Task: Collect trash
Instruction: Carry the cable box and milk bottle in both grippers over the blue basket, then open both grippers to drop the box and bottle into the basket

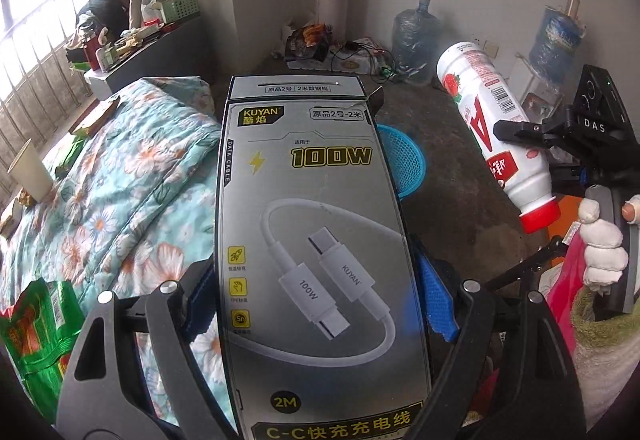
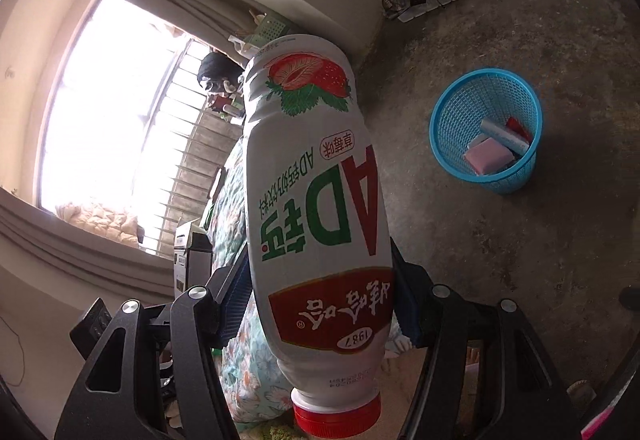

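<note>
- the left gripper [image 1: 316, 280] has its blue-padded fingers [image 1: 438, 304] clamped on the sides of a grey data-cable box [image 1: 316, 240], which stands lengthwise between them with its printed face to the camera.
- the far end of the box hides part of the blue mesh basket [image 1: 402, 159], which sits on the concrete floor [image 1: 460, 167] just past the box's right edge.
- the right gripper [image 2: 320, 304] grips a white strawberry drink bottle [image 2: 316, 199] around its lower label, red cap [image 2: 336, 418] toward the camera, base pointing away.
- in the right wrist view the basket [image 2: 486, 129] stands on the floor [image 2: 520, 260] to the right of the bottle, well apart from it, with a pink packet [image 2: 488, 155], a grey tube [image 2: 506, 135] and something red inside.
- in the left wrist view the bottle [image 1: 492, 127] hangs tilted to the right of the basket, held by the other gripper [image 1: 524, 133] in a white-gloved hand [image 1: 602, 248].
- left of the basket lies a floral quilt [image 1: 120, 191] carrying a paper cup [image 1: 30, 175] and a green wrapper [image 1: 36, 336].
- beyond the basket, against the wall, are two water jugs [image 1: 414, 35] and a tangle of cables [image 1: 360, 55].
</note>
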A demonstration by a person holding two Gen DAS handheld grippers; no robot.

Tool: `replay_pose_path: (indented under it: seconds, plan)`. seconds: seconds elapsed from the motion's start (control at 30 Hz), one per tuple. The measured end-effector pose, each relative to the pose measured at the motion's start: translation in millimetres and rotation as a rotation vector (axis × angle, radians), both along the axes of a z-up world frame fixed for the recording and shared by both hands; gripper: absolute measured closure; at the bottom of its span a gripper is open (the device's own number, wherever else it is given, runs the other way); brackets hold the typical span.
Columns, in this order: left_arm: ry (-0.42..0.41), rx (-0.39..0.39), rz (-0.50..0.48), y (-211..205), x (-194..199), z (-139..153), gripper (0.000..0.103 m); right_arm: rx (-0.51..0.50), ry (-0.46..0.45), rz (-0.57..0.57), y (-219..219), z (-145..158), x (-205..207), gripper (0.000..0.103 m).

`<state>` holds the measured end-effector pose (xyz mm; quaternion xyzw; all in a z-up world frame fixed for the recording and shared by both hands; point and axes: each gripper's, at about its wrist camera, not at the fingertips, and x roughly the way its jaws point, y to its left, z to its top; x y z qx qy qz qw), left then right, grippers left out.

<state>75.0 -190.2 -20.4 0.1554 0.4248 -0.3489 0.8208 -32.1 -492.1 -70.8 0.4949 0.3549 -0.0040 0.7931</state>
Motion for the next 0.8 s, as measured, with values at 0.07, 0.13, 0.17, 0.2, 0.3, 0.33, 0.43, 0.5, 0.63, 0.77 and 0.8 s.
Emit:
replay_pose_path:
  seconds: [0.07, 0.13, 0.17, 0.2, 0.3, 0.33, 0.43, 0.5, 0.63, 0.77, 0.8]
  plan:
    - [0.018, 0.005, -0.042, -29.7, 12.9, -3.1, 0.024, 0.039, 0.019, -0.043, -17.1, -16.7, -2.3, 0.043]
    - [0.057, 0.002, -0.08, -58.8, 28.2, -11.0, 0.024, 0.078, 0.046, -0.077, -29.8, -36.6, 0.3, 0.043]
    - [0.084, 0.004, -0.092, -73.3, 37.5, -16.9, 0.024, 0.102, 0.064, -0.095, -36.4, -48.0, 3.2, 0.043]
    - [0.117, 0.001, -0.107, -87.7, 47.4, -23.9, 0.024, 0.127, 0.079, -0.109, -42.6, -59.1, 7.7, 0.043]
    - [0.204, 0.011, -0.137, -132.1, 78.9, -49.5, 0.024, 0.175, 0.116, -0.136, -58.7, -91.5, 26.6, 0.043]
    - [0.235, 0.016, -0.15, -147.7, 90.7, -59.1, 0.024, 0.184, 0.127, -0.139, -64.5, -102.2, 35.4, 0.043]
    - [0.316, 0.053, -0.154, -194.7, 127.1, -89.6, 0.024, 0.232, 0.163, -0.176, -87.9, -138.8, 61.5, 0.043]
    - [0.374, 0.079, -0.154, -222.4, 154.7, -114.4, 0.024, 0.271, 0.174, -0.196, -104.8, -165.5, 82.4, 0.041]
    - [0.465, 0.081, -0.053, -259.5, 200.2, -157.4, 0.024, 0.286, 0.211, -0.249, -137.0, -213.1, 112.7, 0.03]
    - [0.492, 0.041, -0.02, -275.6, 213.1, -176.7, 0.024, 0.34, 0.236, -0.33, -142.6, -236.7, 109.8, 0.03]
    - [0.49, 0.042, -0.034, -279.8, 211.8, -178.3, 0.024, 0.354, 0.222, -0.34, -141.0, -237.6, 107.6, 0.03]
